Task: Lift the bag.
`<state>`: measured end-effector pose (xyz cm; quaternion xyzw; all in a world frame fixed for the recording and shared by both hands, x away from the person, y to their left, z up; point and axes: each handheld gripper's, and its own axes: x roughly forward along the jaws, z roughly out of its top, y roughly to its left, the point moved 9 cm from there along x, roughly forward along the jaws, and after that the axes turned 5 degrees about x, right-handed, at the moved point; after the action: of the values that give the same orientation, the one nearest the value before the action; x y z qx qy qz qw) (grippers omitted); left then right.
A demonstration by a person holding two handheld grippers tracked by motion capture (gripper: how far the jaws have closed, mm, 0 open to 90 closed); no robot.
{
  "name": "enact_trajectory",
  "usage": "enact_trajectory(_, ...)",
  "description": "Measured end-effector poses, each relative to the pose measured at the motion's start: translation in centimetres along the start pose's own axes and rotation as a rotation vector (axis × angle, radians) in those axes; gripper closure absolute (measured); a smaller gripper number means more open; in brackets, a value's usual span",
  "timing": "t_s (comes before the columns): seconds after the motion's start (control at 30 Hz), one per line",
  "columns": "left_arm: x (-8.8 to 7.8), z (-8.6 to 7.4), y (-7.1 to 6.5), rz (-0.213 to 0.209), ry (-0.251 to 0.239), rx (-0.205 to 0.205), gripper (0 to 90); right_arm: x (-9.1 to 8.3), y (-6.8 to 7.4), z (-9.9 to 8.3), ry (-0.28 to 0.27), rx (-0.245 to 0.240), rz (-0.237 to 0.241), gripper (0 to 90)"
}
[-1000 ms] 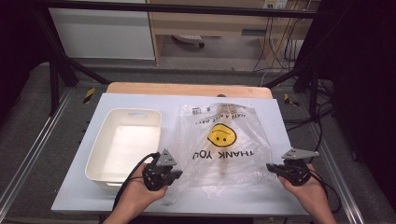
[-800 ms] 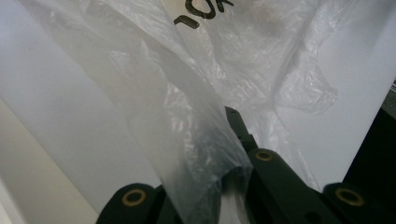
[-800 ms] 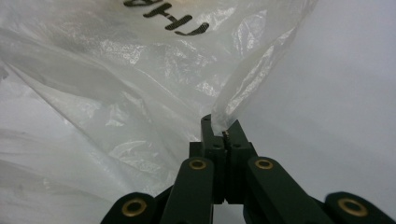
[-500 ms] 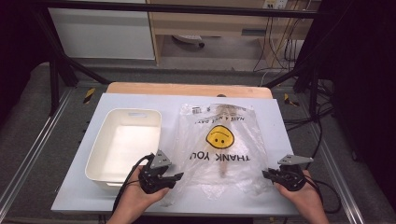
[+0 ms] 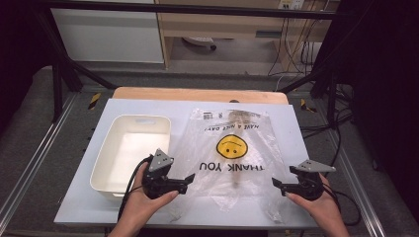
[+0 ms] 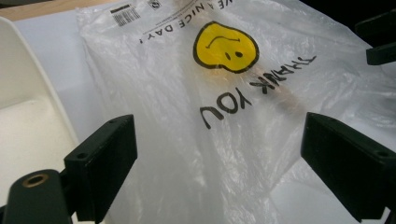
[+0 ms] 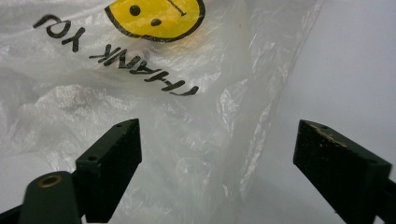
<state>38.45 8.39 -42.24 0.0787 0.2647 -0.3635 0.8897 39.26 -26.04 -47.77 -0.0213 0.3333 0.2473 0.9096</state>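
Observation:
A clear plastic bag (image 5: pixel 232 153) with a yellow smiley and "THANK YOU" print lies flat on the white table, its handles toward the near edge. A faint brownish long shape shows through it. My left gripper (image 5: pixel 190 178) is open at the bag's near left edge, and in the left gripper view its jaws stand wide apart over the bag (image 6: pixel 224 116). My right gripper (image 5: pixel 275 183) is open just off the bag's near right corner. In the right gripper view the crinkled bag edge (image 7: pixel 140 93) lies between and ahead of its jaws. Neither holds anything.
An empty white bin (image 5: pixel 143 120) stands on the left of the table, close beside my left gripper, its wall (image 6: pixel 28 93) showing in the left gripper view. A wooden strip runs along the table's far edge. Cables trail off the right side.
Both hands have drifted slightly toward the near edge, and the right gripper has edged left toward the bag's corner. The bag has not moved.

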Motion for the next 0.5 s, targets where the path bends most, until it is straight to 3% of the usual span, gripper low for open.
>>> enact_trajectory(0.07, -0.2, 0.5, 0.2, -0.002, -0.026, -0.021, 10.7, -0.1, 0.1, 0.3, -0.012, 0.004, 0.002, 11.6)
enact_trajectory(0.23, -1.0, 2.0, 1.3, 0.03, -0.078, -0.019, 10.1, -0.1, 0.2, 1.8, -0.057, 0.019, -0.012, 7.1)
enact_trajectory(0.5, -4.0, 2.3, 5.2, 0.11, -0.132, -0.025, 9.0, 0.2, 0.2, 4.6, -0.15, 0.033, -0.027, 4.0)
